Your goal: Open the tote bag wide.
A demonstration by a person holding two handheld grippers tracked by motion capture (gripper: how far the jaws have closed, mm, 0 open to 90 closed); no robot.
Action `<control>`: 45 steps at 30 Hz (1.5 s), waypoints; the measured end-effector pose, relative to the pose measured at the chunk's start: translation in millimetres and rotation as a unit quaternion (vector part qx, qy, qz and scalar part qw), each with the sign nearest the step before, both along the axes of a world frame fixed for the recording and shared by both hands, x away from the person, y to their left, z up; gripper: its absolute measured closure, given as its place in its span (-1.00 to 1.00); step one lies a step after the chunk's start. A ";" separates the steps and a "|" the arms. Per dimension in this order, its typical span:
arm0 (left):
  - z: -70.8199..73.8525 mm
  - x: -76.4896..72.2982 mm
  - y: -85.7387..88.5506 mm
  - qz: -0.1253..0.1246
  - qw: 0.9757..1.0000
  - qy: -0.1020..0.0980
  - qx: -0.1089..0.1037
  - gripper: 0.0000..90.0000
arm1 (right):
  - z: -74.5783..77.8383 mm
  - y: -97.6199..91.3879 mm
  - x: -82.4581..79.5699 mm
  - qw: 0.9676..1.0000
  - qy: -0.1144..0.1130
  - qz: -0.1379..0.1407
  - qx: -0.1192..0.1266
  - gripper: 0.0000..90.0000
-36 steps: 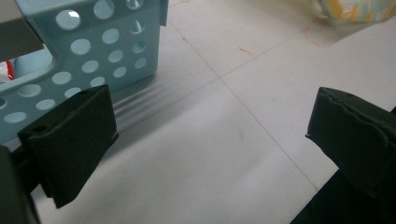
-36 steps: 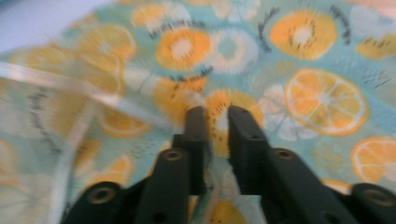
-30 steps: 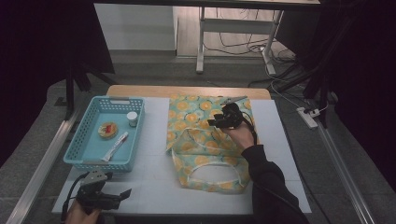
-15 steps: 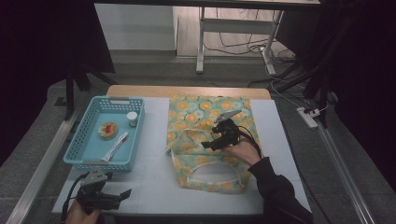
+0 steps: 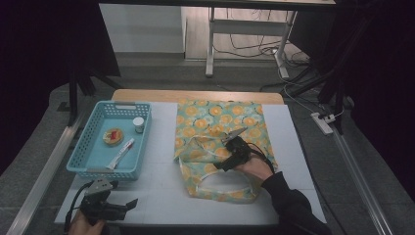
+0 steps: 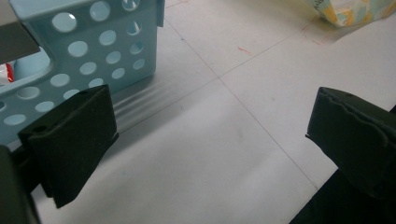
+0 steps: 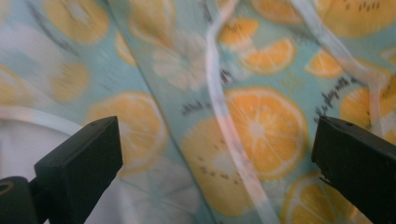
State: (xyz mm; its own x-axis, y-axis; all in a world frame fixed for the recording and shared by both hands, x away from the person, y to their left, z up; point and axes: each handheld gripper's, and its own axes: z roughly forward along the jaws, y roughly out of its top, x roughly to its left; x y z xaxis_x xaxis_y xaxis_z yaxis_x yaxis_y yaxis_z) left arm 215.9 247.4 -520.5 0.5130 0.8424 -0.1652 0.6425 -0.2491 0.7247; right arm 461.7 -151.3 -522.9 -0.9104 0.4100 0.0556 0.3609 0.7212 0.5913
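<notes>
Since a second ago the right gripper (image 5: 228, 161) has come back toward the person, from the middle of the fruit-print bag (image 5: 221, 142) to its near half, just above the looped white handle (image 5: 220, 182); the left gripper (image 5: 128, 205) has stayed put. Nearest, at the desk's (image 5: 161, 147) front left edge, that left gripper lies low with jaws spread wide and holding nothing, bare desk stretching between it and the bag. Its own view shows the blue basket's (image 6: 88, 51) perforated corner just beside one jaw. Rightward, the right gripper hovers over the bag, jaws wide apart, a white strap (image 7: 233, 135) running between them, ungripped. Farther left, the basket (image 5: 93, 147) holds a tube, a small jar and a round item. Beyond the bag, the desk's wooden far edge shows.
</notes>
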 end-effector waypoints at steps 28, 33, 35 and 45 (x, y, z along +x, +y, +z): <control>0.1 -0.1 -0.5 -0.004 1.000 -0.001 0.002 -0.96 | 7.5 -6.7 -15.9 0.999 -0.029 0.040 -0.020 0.99; 0.1 -0.1 -0.4 -0.004 1.000 -0.001 0.001 -0.96 | 9.2 -8.3 -11.2 0.999 -0.010 0.030 -0.012 1.00; 0.0 0.0 -0.3 -0.005 1.000 -0.001 0.001 -0.96 | 12.3 -9.1 -10.2 1.000 -0.009 0.025 -0.002 1.00; 0.0 0.1 -0.3 -0.004 1.000 0.000 0.001 -0.96 | 27.5 -13.1 -5.9 0.999 -0.009 0.013 0.036 1.00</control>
